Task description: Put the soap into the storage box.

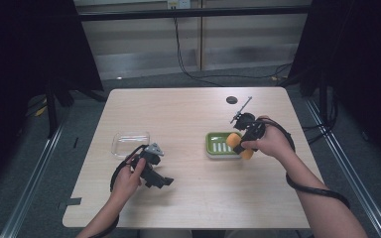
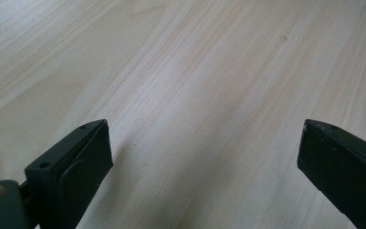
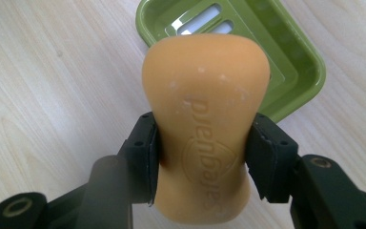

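- item: orange soap bar; waisted shape, stamped lettering on its face; clamped at the waist between the 2 black jaws of the right gripper; pads pressed against both sides; the bar stands out past the jaw tips towards the dish
- position of item: held above the table, over the near right edge of the green soap dish; from the high view the bar overlaps that dish's right end; whether it touches the dish cannot be told
- green soap dish: rectangular, rounded corners, slotted pale insert inside; rests flat on the table right of centre
- right gripper: seen from above in the person's right hand; cable looped around the forearm
- left gripper: jaws released and wide apart; bare wood between them; nothing held; from above it lies low at the table's near left, in the left hand
- clear plastic tray: shallow, transparent; just beyond the left gripper; well apart from the dish
- small dark round disc: on the far part of the table, beyond the dish
- table: light wood grain top, rounded corners
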Tool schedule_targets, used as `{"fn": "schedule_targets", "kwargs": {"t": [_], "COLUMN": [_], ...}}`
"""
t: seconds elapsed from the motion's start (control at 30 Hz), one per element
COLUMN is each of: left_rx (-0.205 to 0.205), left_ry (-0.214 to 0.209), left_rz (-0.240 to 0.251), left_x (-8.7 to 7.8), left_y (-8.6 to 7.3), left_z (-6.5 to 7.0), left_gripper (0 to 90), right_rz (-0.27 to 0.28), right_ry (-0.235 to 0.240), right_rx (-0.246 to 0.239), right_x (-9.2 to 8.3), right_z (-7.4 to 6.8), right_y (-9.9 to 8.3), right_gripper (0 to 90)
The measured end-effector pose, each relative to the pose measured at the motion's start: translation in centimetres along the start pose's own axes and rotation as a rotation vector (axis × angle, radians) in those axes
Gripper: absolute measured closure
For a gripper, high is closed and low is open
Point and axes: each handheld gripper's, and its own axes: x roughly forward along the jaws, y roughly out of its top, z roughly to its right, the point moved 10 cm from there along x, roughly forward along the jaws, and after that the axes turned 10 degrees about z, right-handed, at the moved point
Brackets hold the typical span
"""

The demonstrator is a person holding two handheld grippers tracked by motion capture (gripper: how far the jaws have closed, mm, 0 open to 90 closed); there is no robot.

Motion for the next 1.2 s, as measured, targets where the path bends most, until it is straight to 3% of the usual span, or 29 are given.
{"fn": "schedule_targets", "kwargs": {"t": [0.03, 0.23, 0.27, 0.33, 0.37, 0.57, 0.87, 1.2], "left_rx": [-0.023, -0.012, 0.012, 0.016, -0.018, -0.028, -0.005, -0.014], "left_ry": [0.001, 0.001, -0.002, -0.006, 0.001, 0.005, 0.0, 0.002], "left_rz": [0.018, 0.002, -0.014, -0.014, 0.011, 0.017, 0.003, 0.013], "left_x": [0.1, -0.1, -0.2, -0.2, 0.0, 0.0, -0.2, -0.1], "left_y": [0.1, -0.1, -0.2, -0.2, 0.0, 0.1, -0.1, 0.1], "left_z": [0.2, -0.1, -0.3, -0.3, -0.1, -0.1, -0.2, -0.3], "left_gripper": [4.1, 4.1, 4.1, 4.1, 4.1, 4.1, 4.2, 4.1], "right_rz": [0.0, -0.003, -0.004, -0.003, -0.008, -0.005, -0.01, -0.008], "right_ry": [-0.004, -0.008, -0.008, -0.008, -0.009, -0.014, -0.013, -0.03], "right_rx": [-0.001, -0.012, -0.003, -0.017, -0.013, -0.025, -0.037, -0.06], "right_x": [0.1, 0.4, 0.4, 0.5, 0.5, 0.9, 1.4, 1.7], "right_z": [0.1, 0.4, 0.4, 0.7, 0.7, 1.0, 1.2, 2.1], "right_y": [0.1, 0.6, 0.7, 0.9, 0.9, 1.4, 2.0, 2.4], "right_gripper": [50.2, 50.2, 50.2, 50.2, 50.2, 50.2, 50.1, 50.2]}}
